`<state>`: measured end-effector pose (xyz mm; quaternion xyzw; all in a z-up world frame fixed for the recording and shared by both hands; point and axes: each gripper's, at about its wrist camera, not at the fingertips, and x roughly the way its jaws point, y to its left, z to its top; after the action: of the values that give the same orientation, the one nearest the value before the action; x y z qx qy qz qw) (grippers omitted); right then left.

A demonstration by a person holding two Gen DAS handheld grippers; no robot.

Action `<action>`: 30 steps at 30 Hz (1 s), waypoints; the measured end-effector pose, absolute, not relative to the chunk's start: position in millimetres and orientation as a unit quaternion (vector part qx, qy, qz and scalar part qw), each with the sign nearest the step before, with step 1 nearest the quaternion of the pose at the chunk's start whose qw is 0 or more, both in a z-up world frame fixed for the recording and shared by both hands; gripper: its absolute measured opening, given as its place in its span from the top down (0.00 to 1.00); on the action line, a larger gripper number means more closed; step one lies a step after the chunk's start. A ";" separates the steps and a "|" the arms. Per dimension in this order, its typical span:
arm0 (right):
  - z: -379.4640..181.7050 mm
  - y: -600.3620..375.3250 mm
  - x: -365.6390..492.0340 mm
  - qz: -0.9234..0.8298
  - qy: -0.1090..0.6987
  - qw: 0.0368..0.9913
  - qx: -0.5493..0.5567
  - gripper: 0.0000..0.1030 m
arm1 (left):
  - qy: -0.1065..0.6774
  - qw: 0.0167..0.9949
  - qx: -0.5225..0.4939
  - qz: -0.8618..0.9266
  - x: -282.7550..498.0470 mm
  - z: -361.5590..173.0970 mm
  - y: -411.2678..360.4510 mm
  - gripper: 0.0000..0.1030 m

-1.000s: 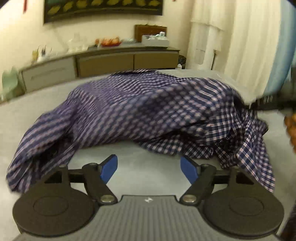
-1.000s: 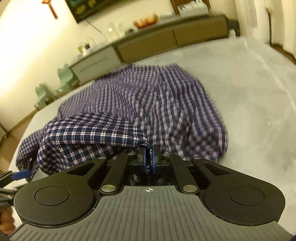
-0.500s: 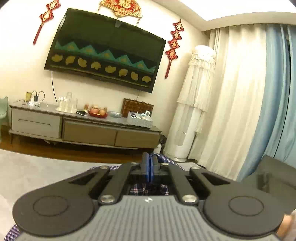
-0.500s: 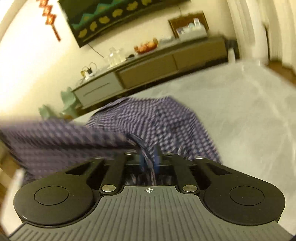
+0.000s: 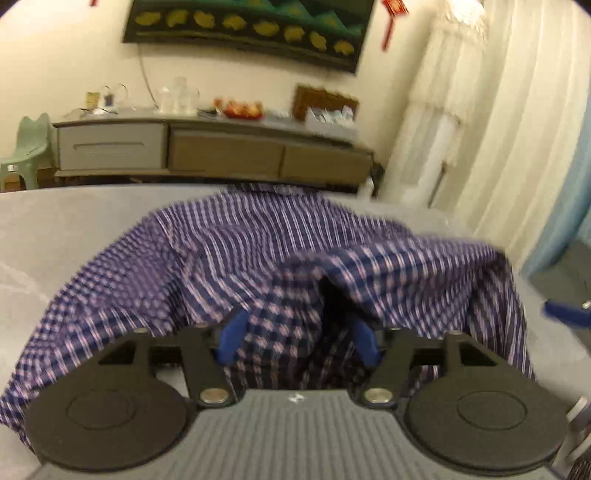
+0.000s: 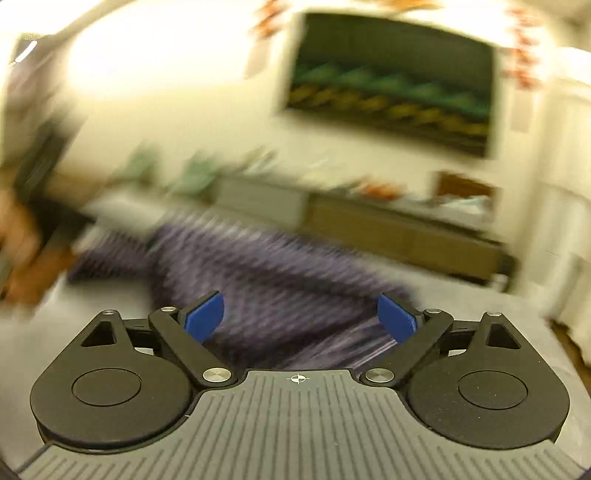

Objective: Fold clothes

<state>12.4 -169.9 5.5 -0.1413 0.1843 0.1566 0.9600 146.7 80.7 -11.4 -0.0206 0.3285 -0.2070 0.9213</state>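
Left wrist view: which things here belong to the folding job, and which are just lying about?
Job: plaid shirt; grey surface; left gripper, jaws opening, cloth between them.
Lying about: sideboard; green chair; fruit bowl; curtains.

A navy-and-white checked shirt (image 5: 258,258) on a pale grey surface (image 5: 55,229); blue pads (image 5: 229,334) on black gripper arms; cream wall (image 5: 66,55); mint-green chair (image 5: 29,144).

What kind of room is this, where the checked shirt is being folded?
Most likely a home living room: a large screen hangs on the wall above a long low cabinet holding cups and fruit, with pale curtains beside it. The checked shirt lies on a grey surface.
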 end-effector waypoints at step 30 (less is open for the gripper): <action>4.0 -353.5 107.6 -0.008 0.324 0.933 0.155 0.95 | 0.339 0.898 0.153 -0.236 112.4 -23.0 34.4 0.25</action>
<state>107.6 -353.5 4.0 0.1555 0.3243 -0.0075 0.9331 112.4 34.4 -23.0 0.1533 0.3393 -0.2358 0.8977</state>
